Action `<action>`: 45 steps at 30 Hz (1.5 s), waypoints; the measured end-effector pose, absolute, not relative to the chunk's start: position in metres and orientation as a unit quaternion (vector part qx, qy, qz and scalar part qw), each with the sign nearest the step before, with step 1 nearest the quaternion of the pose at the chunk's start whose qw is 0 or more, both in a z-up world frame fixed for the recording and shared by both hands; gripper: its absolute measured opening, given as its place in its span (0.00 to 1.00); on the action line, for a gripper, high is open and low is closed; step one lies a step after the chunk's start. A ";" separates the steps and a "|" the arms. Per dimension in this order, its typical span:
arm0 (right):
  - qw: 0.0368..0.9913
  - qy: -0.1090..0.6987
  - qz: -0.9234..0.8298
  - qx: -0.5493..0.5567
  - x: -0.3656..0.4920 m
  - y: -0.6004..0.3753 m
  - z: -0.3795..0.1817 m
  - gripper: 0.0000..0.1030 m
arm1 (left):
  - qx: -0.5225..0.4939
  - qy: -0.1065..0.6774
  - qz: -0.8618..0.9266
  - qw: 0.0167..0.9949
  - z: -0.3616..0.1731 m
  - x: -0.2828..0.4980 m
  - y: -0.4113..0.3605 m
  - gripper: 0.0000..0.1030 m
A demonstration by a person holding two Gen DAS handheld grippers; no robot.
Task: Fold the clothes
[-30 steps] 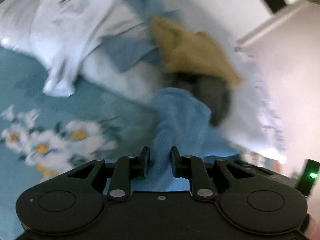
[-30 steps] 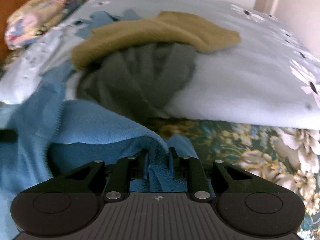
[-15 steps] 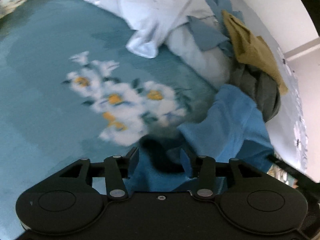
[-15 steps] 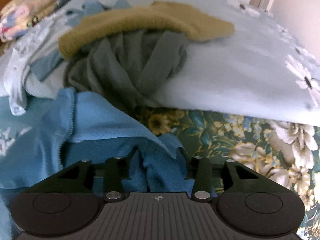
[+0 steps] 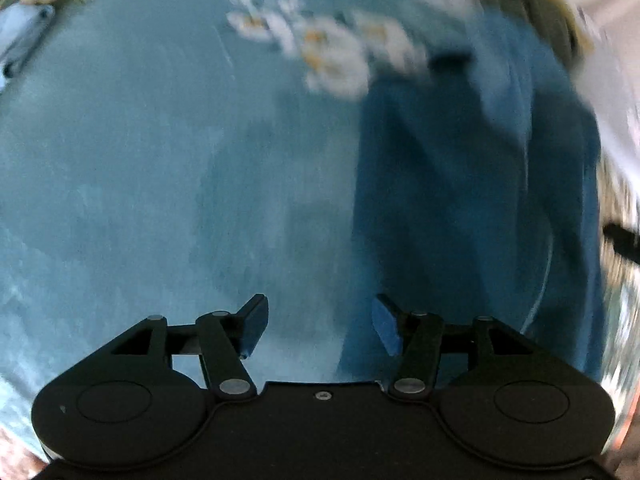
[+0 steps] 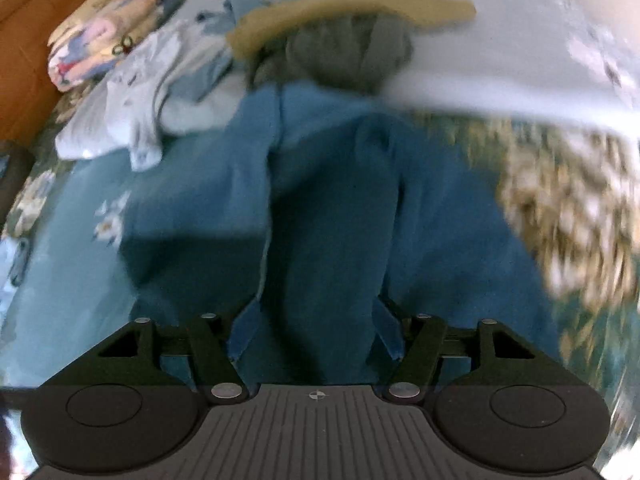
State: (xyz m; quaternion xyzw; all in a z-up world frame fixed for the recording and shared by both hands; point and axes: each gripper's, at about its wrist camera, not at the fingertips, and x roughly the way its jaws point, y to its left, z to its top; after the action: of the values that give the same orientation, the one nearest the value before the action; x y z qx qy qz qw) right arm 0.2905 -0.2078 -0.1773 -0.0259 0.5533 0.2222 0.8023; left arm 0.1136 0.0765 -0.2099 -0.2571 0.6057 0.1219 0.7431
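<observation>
1. A bed covered in a teal bedspread (image 5: 140, 160) with white flower print fills both views; its surface is flat and bare over most of the left wrist view.
2. The left gripper (image 5: 320, 326) is released, jaws spread wide with nothing between them, hovering over plain bedspread just beside the left edge of the blue fleece garment (image 5: 460, 200).
3. The right gripper (image 6: 316, 330) is likewise released, jaws wide apart, directly above the blue fleece garment (image 6: 332, 200), which lies spread out lengthwise on the bed (whether the fingers touch the cloth cannot be told).
4. Only the right wrist view shows the heap beyond the garment's far end: a grey garment (image 6: 352, 52) with a mustard-yellow cloth (image 6: 352, 8) draped over it, a pale blue shirt (image 6: 136, 92) to the left, and a folded floral bundle (image 6: 96, 44) against an orange-brown headboard (image 6: 32, 40).
5. Only the left wrist view shows the wide bare stretch of bedspread to the garment's left, with a white daisy print (image 5: 328, 48) near the far edge (much of this view is motion-blurred).
6. To the garment's right, a gold floral sheet (image 6: 568, 208) lies under a pale blanket (image 6: 500, 60); the garment's right edge lies close to it.
</observation>
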 end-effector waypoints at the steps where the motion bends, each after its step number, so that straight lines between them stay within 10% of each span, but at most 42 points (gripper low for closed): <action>1: 0.797 0.563 0.218 -0.020 0.281 -0.208 -0.180 0.59 | -0.242 0.614 0.110 0.743 -0.213 0.107 0.071 0.53; 15: 0.796 0.590 0.134 0.026 0.191 -0.209 -0.186 0.59 | -0.006 0.585 -0.037 0.810 -0.238 0.083 0.023 0.50; 35: 0.799 0.596 0.073 0.039 0.126 -0.223 -0.180 0.59 | -0.136 0.503 -0.024 0.853 -0.231 0.100 0.028 0.51; 45: 0.802 0.589 0.093 0.030 0.152 -0.240 -0.181 0.59 | -0.148 0.530 0.042 0.834 -0.247 0.108 0.007 0.14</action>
State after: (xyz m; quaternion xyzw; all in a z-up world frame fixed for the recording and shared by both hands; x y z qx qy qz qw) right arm 0.1524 -0.2399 -0.1806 0.0299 0.5889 0.0927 0.8023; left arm 0.1079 0.0072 -0.2466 -0.1478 0.5298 0.0422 0.8341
